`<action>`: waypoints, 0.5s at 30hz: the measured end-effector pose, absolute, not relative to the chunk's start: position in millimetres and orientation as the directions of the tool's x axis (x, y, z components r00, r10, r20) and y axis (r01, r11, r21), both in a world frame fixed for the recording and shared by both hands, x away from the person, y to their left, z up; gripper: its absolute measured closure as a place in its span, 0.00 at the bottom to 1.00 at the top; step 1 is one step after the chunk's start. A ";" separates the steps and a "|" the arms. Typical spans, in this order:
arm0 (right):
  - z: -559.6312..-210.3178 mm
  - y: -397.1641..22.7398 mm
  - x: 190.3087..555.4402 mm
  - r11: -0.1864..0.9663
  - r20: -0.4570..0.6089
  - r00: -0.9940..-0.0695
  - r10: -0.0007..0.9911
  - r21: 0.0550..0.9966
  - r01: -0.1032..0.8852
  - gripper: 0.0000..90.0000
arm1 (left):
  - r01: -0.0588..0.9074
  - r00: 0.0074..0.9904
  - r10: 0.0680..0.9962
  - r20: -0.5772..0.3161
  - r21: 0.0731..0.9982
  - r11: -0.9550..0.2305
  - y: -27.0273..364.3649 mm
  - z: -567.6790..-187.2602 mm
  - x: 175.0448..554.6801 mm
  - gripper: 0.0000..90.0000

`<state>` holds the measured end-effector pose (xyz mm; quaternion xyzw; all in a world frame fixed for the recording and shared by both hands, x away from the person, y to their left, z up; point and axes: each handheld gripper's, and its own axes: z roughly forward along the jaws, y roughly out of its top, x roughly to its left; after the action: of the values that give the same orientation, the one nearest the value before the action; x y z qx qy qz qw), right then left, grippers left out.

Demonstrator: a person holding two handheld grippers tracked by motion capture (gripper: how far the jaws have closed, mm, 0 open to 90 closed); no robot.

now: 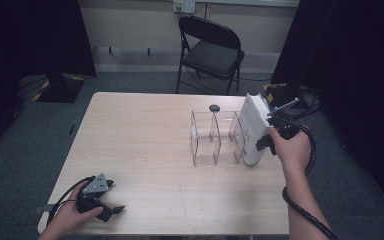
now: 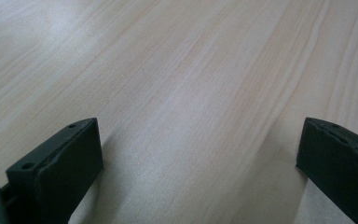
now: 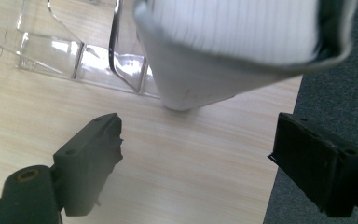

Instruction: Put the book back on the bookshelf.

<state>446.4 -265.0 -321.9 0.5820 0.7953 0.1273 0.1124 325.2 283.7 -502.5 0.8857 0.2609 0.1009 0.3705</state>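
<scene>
Here the white book (image 1: 254, 129) stands upright in the end slot of the clear rack (image 1: 215, 137) near the desk's (image 1: 145, 150) right edge, so the right tongs (image 3: 196, 154) gape empty beside it; the left tongs (image 2: 198, 158) rest open, idle.

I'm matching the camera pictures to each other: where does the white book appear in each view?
High view: white book right of centre, leaning against the clear rack.
Left gripper view: bare tabletop, no book.
Right gripper view: top, its corner on the table.
Shared landmark: the rack.
</scene>
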 end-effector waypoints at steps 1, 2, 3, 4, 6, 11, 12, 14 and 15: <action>-322.8 -265.0 445.6 0.293 -0.032 -0.300 0.953 0.325 0.899 0.16 | 0.388 0.843 0.538 -0.016 0.710 -0.588 283.6 -502.6 325.1 0.00; -323.7 -264.7 444.7 0.299 -0.039 -0.303 0.952 0.321 0.899 0.16 | 0.388 0.843 0.538 -0.015 0.710 -0.588 283.6 -502.6 325.1 0.00; -324.2 -265.2 444.2 0.306 -0.042 -0.309 0.950 0.321 0.896 0.16 | 0.388 0.843 0.537 -0.015 0.710 -0.588 283.7 -502.6 325.1 0.00; -324.7 -265.0 443.1 0.302 -0.028 -0.310 0.950 0.317 0.899 0.16 | 0.388 0.843 0.538 -0.015 0.710 -0.588 283.7 -502.6 325.1 0.00; -326.3 -264.6 441.4 0.310 -0.021 -0.320 0.947 0.317 0.897 0.16 | 0.387 0.844 0.537 -0.015 0.709 -0.589 283.7 -502.6 325.2 0.00; -332.2 -258.0 437.0 0.336 -0.027 -0.345 0.938 0.307 0.891 0.16 | 0.387 0.843 0.537 -0.014 0.709 -0.589 283.7 -502.5 325.1 0.00; -333.4 -256.5 436.2 0.340 -0.022 -0.350 0.936 0.306 0.889 0.16 | 0.388 0.843 0.537 -0.015 0.709 -0.589 283.7 -502.6 325.1 0.00; -335.4 -254.0 434.8 0.345 -0.017 -0.358 0.934 0.311 0.885 0.16 | 0.387 0.841 0.541 -0.012 0.714 -0.584 283.3 -503.1 325.0 0.00; -336.2 -252.6 433.9 0.346 -0.014 -0.360 0.933 0.312 0.885 0.16 | 0.387 0.841 0.541 -0.012 0.712 -0.585 283.4 -503.0 325.0 0.00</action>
<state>433.9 -252.6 -336.2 0.5575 0.8150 0.1263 0.0950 325.0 283.4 -503.0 0.8843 0.2623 0.1033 0.3722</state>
